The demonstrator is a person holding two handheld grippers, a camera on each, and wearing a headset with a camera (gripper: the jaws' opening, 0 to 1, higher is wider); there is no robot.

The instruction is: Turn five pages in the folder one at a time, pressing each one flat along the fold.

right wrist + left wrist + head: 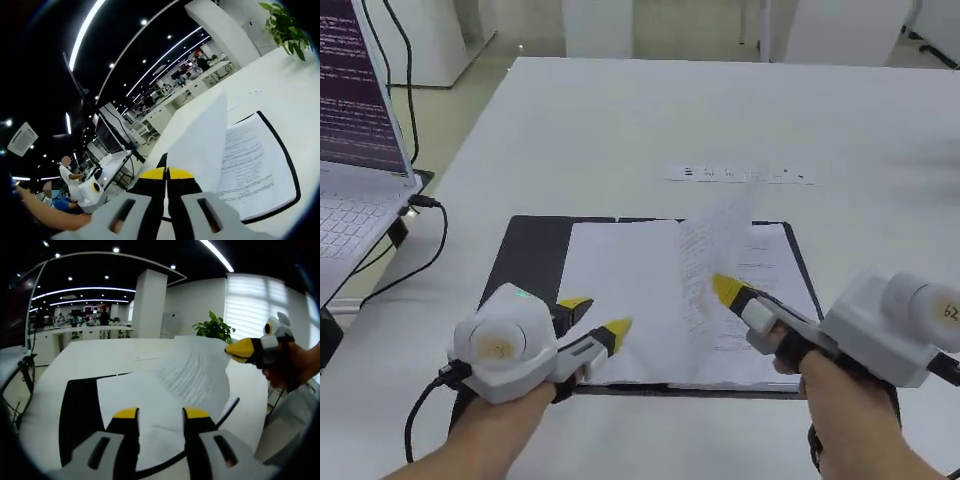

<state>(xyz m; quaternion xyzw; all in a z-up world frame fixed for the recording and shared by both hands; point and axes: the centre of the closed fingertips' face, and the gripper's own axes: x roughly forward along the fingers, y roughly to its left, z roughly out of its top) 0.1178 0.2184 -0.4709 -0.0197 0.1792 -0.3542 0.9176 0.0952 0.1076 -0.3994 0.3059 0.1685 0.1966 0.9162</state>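
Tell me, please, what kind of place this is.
Probably an open-plan office or lab: a long white workbench with a laptop, rows of desks behind, strip ceiling lights and a potted plant.

Big open office, dark ceiling (165, 252) with strip lights (217, 256), white pillar (149, 305), potted plant (215, 329) by the blinds (250, 305) (pretty bright there), laptop (350, 170) on a white table (720, 110).

Your black folder (530, 262) lies open beneath your left gripper (597, 314); one printed white page (716, 242) stands raised, pinched by your right gripper (725, 288).
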